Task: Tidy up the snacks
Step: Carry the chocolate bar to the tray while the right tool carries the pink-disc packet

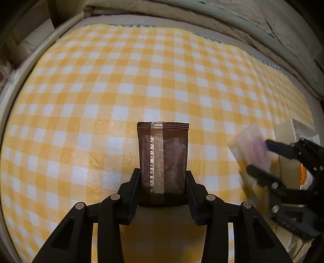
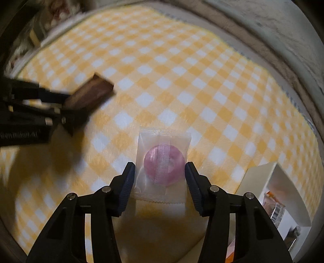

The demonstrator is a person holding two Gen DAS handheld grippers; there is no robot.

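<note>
My left gripper (image 1: 163,175) is shut on a brown foil snack packet (image 1: 163,155), held above the yellow checked tablecloth (image 1: 141,76). It also shows, blurred, in the right wrist view (image 2: 91,95), with the left gripper (image 2: 60,109) at the left. My right gripper (image 2: 159,169) is shut on a clear packet with a pink ring candy (image 2: 162,161), held over the cloth. The left wrist view shows that packet (image 1: 253,147) blurred in the right gripper (image 1: 259,155) at the right edge.
A white open box (image 2: 261,176) stands at the lower right with orange-wrapped snacks (image 2: 273,204) inside; it also shows in the left wrist view (image 1: 287,129). A grey wall (image 1: 202,18) runs behind the table's far edge.
</note>
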